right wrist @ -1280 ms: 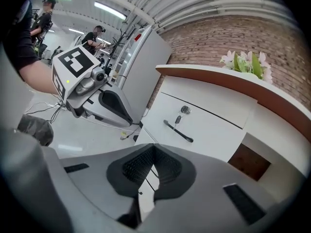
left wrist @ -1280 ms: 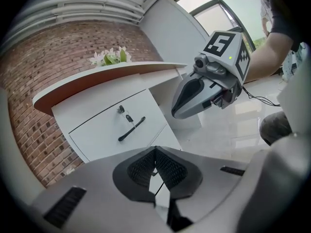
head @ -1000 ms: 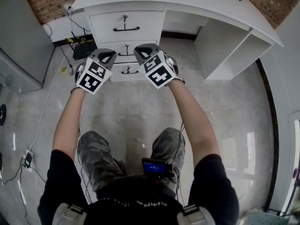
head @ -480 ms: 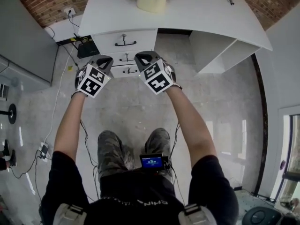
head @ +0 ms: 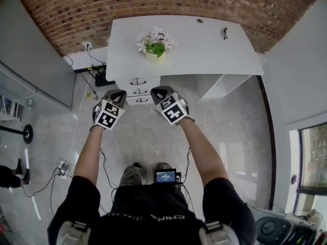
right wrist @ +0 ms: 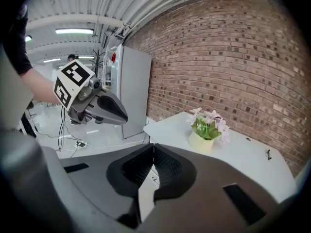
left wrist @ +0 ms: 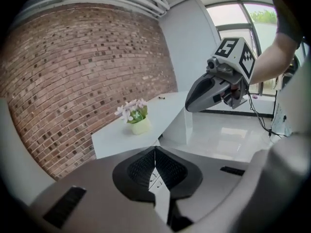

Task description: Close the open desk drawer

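The white desk [head: 204,50] stands against the brick wall, far below me. Its drawer stack [head: 138,91] sits under the left end, three white fronts with dark handles. All three look flush from this height. My left gripper [head: 119,93] and right gripper [head: 158,91] are held side by side in the air in front of the drawers, touching nothing. In the left gripper view my left gripper [left wrist: 155,150] has its pads meeting, with nothing between them. The right gripper [right wrist: 153,147] is shut and empty in its own view too.
A potted flower [head: 153,47] and a small dark item [head: 224,33] sit on the desk top. A black box [head: 102,79] and cables lie left of the drawers. A grey cabinet [head: 30,70] stands at the left, and a power strip [head: 62,168] lies on the floor.
The person has stood up: the head camera and both grippers rose together, so the desk now looks small and far below. Both grippers stayed shut and side by side.
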